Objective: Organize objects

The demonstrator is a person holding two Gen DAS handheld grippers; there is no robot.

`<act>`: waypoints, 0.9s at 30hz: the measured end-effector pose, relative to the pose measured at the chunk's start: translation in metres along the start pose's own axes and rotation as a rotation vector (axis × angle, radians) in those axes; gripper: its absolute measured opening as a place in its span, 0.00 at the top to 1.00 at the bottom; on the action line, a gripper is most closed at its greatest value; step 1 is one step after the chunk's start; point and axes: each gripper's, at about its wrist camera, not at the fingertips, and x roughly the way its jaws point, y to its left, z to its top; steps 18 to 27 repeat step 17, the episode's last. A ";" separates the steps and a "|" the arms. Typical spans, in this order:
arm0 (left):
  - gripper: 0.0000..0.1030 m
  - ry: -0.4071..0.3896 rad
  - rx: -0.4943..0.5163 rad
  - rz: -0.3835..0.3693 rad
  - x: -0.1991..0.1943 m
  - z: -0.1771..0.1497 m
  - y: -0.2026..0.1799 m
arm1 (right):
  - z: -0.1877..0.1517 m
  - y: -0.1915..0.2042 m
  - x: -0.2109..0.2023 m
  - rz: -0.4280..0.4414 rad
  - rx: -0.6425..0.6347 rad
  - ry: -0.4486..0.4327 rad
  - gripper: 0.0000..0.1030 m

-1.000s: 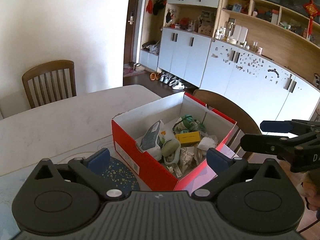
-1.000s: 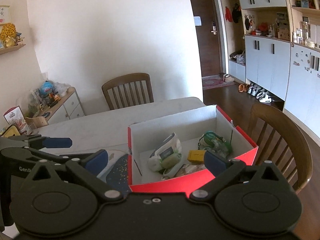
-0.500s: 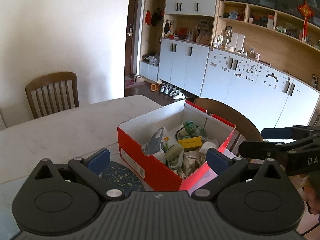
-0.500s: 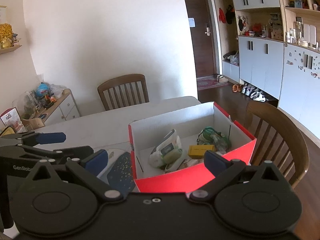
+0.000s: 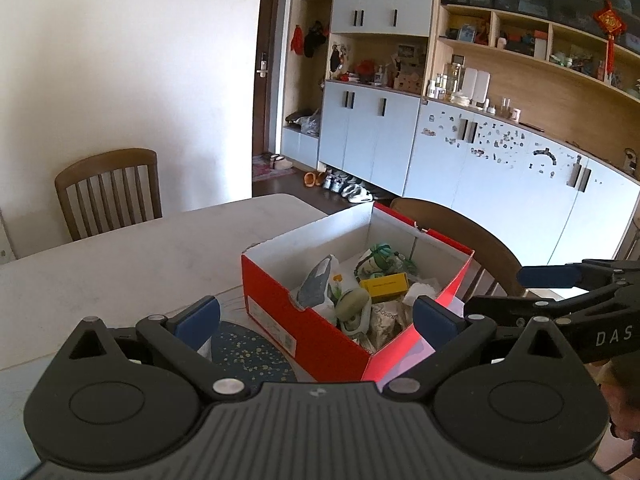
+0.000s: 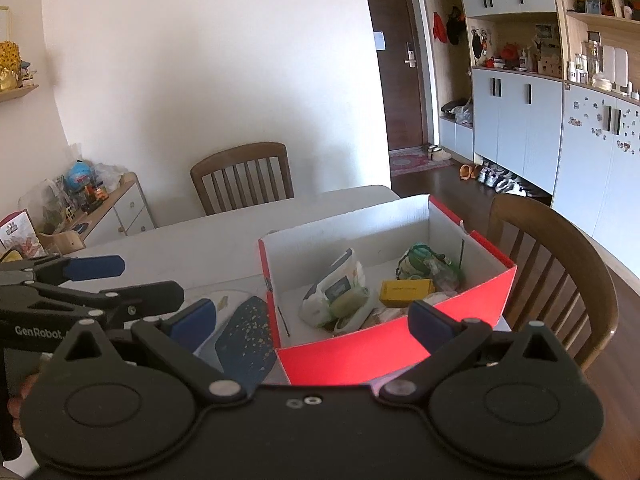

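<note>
An open red shoebox (image 5: 332, 346) (image 6: 380, 352) with a white inside stands on the pale table (image 5: 140, 256). In it lie a grey-white pouch (image 5: 318, 288) (image 6: 340, 280), a yellow carton (image 5: 384, 285) (image 6: 406, 291), a green rounded item (image 5: 352, 304) and a green-white bundle (image 5: 380, 258) (image 6: 424, 260). My left gripper (image 5: 316, 318) hovers open in front of the box, nothing between its blue pads. My right gripper (image 6: 312, 322) is open too and empty, on the box's near side. Each gripper shows at the edge of the other's view: right gripper (image 5: 496, 290), left gripper (image 6: 150, 278).
A dark blue speckled mat (image 5: 248, 352) (image 6: 248, 332) lies on the table left of the box. One wooden chair (image 5: 108, 188) (image 6: 244, 176) stands at the far side, another (image 5: 460, 228) (image 6: 552, 264) right behind the box. White cabinets line the right wall.
Both grippers have drawn back and up from the box, which now looks smaller and lower in both views. Both stay open and empty. The box contents have not moved.
</note>
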 end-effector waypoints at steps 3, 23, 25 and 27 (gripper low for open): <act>0.00 -0.001 -0.011 0.005 0.000 -0.001 0.003 | 0.000 0.001 0.002 -0.002 -0.005 0.004 0.01; 0.00 -0.002 -0.033 0.008 0.000 -0.002 0.012 | 0.000 0.006 0.007 -0.002 -0.015 0.016 0.01; 0.00 -0.002 -0.033 0.008 0.000 -0.002 0.012 | 0.000 0.006 0.007 -0.002 -0.015 0.016 0.01; 0.00 -0.002 -0.033 0.008 0.000 -0.002 0.012 | 0.000 0.006 0.007 -0.002 -0.015 0.016 0.01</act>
